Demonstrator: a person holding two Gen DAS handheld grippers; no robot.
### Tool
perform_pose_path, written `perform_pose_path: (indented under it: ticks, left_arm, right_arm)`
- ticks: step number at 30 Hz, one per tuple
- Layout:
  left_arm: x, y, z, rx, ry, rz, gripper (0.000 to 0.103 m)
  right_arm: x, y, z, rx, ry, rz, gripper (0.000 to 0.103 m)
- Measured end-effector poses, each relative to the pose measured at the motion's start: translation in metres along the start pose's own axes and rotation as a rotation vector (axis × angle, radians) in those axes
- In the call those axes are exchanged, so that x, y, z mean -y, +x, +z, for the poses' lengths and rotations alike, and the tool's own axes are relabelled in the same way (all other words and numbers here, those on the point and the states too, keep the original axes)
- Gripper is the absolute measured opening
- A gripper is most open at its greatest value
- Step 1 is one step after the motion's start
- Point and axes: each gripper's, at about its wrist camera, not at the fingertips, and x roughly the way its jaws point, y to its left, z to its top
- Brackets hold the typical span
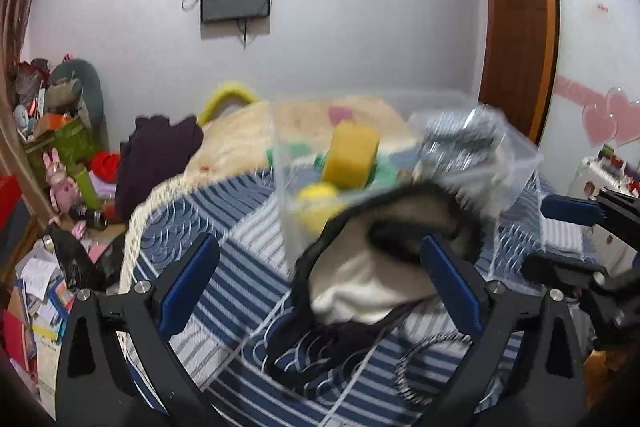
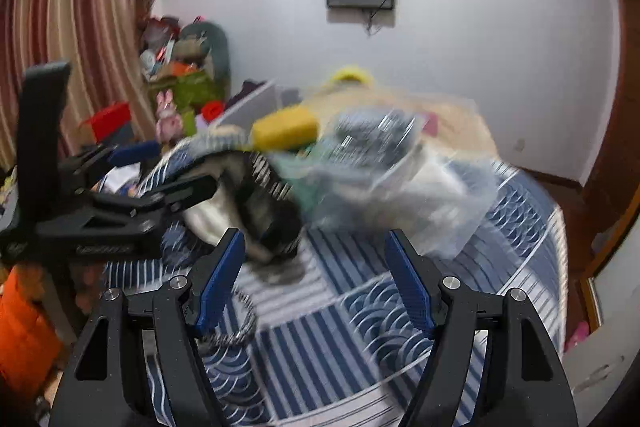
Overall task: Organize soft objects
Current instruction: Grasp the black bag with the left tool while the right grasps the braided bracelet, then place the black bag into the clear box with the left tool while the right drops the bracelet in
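A clear plastic bin [image 1: 516, 163] stands on the striped bed and holds a yellow sponge [image 1: 351, 155], a yellow ball [image 1: 318, 199] and green items. A black-and-cream soft garment [image 1: 372, 279] lies draped in front of the bin. My left gripper [image 1: 320, 275] is open around the garment, its blue fingers [image 1: 188, 283] wide apart. It also shows in the right wrist view [image 2: 160, 167] at the left, by the garment [image 2: 264, 223]. My right gripper [image 2: 316, 279] is open and empty over the bedspread, in front of the blurred bin [image 2: 400, 171]. The sponge [image 2: 284, 129] shows there too.
The blue-and-white striped bedspread [image 1: 224, 291] covers the bed. A dark purple cloth [image 1: 156, 163] and a cream blanket [image 1: 236, 143] lie at the far end. Clutter with a pink plush rabbit [image 1: 60, 179] fills the left floor. A black-and-white cord [image 2: 236, 331] lies near my right gripper.
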Motion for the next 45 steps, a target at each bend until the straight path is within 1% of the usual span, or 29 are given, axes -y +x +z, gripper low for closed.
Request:
perform_pose_path:
  ticks: [3, 5, 6, 7, 8, 10, 11, 12, 13, 14, 15, 16, 17, 18, 19, 20, 21, 24, 27, 31, 34, 37, 42, 45]
  left_arm:
    - [-0.007, 0.013, -0.010, -0.038, -0.013, -0.003, 0.102]
    - [-0.009, 0.019, -0.012, -0.047, -0.019, -0.017, 0.102]
    - [-0.009, 0.022, -0.013, -0.050, -0.022, -0.020, 0.100]
    - [-0.008, 0.025, -0.013, -0.052, -0.019, -0.027, 0.091]
    - [-0.008, 0.027, -0.013, -0.056, -0.015, -0.039, 0.087]
    - [-0.007, 0.033, -0.015, -0.080, -0.014, -0.069, 0.070]
    - [-0.008, 0.036, -0.016, -0.090, -0.021, -0.086, 0.066]
    - [-0.008, 0.038, -0.016, -0.098, -0.025, -0.102, 0.057]
    - [-0.009, 0.038, -0.017, -0.101, -0.029, -0.115, 0.051]
    - [-0.007, 0.037, -0.019, -0.097, -0.035, -0.118, 0.050]
    - [-0.007, 0.036, -0.020, -0.092, -0.040, -0.118, 0.044]
    - [-0.009, 0.034, -0.020, -0.088, -0.048, -0.118, 0.036]
    - [-0.010, 0.032, -0.021, -0.084, -0.056, -0.121, 0.033]
    - [-0.011, 0.030, -0.023, -0.082, -0.067, -0.128, 0.028]
    - [-0.013, 0.028, -0.024, -0.079, -0.083, -0.140, 0.021]
    - [-0.014, 0.025, -0.026, -0.079, -0.090, -0.147, 0.017]
    - [-0.014, 0.023, -0.027, -0.079, -0.095, -0.153, 0.014]
    - [-0.007, 0.009, -0.030, -0.056, -0.081, -0.129, 0.012]
    - [-0.001, -0.008, -0.031, -0.016, -0.057, -0.097, 0.011]
    - [0.001, -0.030, -0.028, 0.056, -0.039, -0.051, 0.010]
    - [-0.002, -0.044, -0.019, 0.118, -0.049, -0.023, 0.010]
    - [-0.004, -0.056, -0.012, 0.156, -0.067, -0.017, 0.010]
    - [-0.007, -0.066, 0.001, 0.200, -0.087, -0.046, 0.010]
    - [-0.006, -0.070, 0.011, 0.222, -0.102, -0.053, 0.010]
  right_arm:
    - [-0.007, 0.016, -0.010, -0.062, -0.006, 0.031, 0.066]
    - [-0.010, 0.027, -0.015, -0.107, -0.006, 0.061, 0.049]
    - [-0.011, 0.031, -0.017, -0.127, -0.005, 0.075, 0.045]
    - [-0.012, 0.038, -0.019, -0.152, -0.002, 0.090, 0.041]
    - [-0.012, 0.041, -0.020, -0.164, 0.001, 0.097, 0.039]
    - [-0.013, 0.047, -0.024, -0.193, 0.010, 0.120, 0.038]
    - [-0.014, 0.048, -0.025, -0.191, 0.005, 0.117, 0.037]
    - [-0.016, 0.047, -0.024, -0.188, -0.004, 0.110, 0.037]
    - [-0.018, 0.048, -0.024, -0.187, -0.015, 0.105, 0.036]
    - [-0.020, 0.047, -0.024, -0.185, -0.020, 0.101, 0.033]
    - [-0.022, 0.048, -0.024, -0.185, -0.028, 0.092, 0.032]
    - [-0.025, 0.048, -0.024, -0.182, -0.041, 0.082, 0.028]
    - [-0.027, 0.048, -0.025, -0.180, -0.053, 0.071, 0.023]
    - [-0.028, 0.047, -0.026, -0.178, -0.064, 0.058, 0.021]
    - [-0.029, 0.047, -0.026, -0.173, -0.074, 0.043, 0.016]
    - [-0.029, 0.047, -0.026, -0.169, -0.075, 0.035, 0.010]
    - [-0.027, 0.047, -0.026, -0.168, -0.067, 0.033, 0.009]
    - [-0.020, 0.045, -0.024, -0.162, -0.030, 0.039, 0.007]
    - [-0.015, 0.040, -0.024, -0.146, -0.015, 0.003, 0.007]
    - [-0.005, 0.027, -0.022, -0.105, 0.009, -0.028, 0.007]
    - [-0.002, 0.018, -0.017, -0.068, 0.015, -0.053, 0.007]
    - [0.001, 0.005, -0.015, -0.030, 0.017, -0.071, 0.007]
    - [0.019, -0.021, -0.015, 0.040, 0.034, -0.094, 0.007]
    - [0.024, -0.027, -0.002, 0.083, 0.051, -0.115, 0.007]
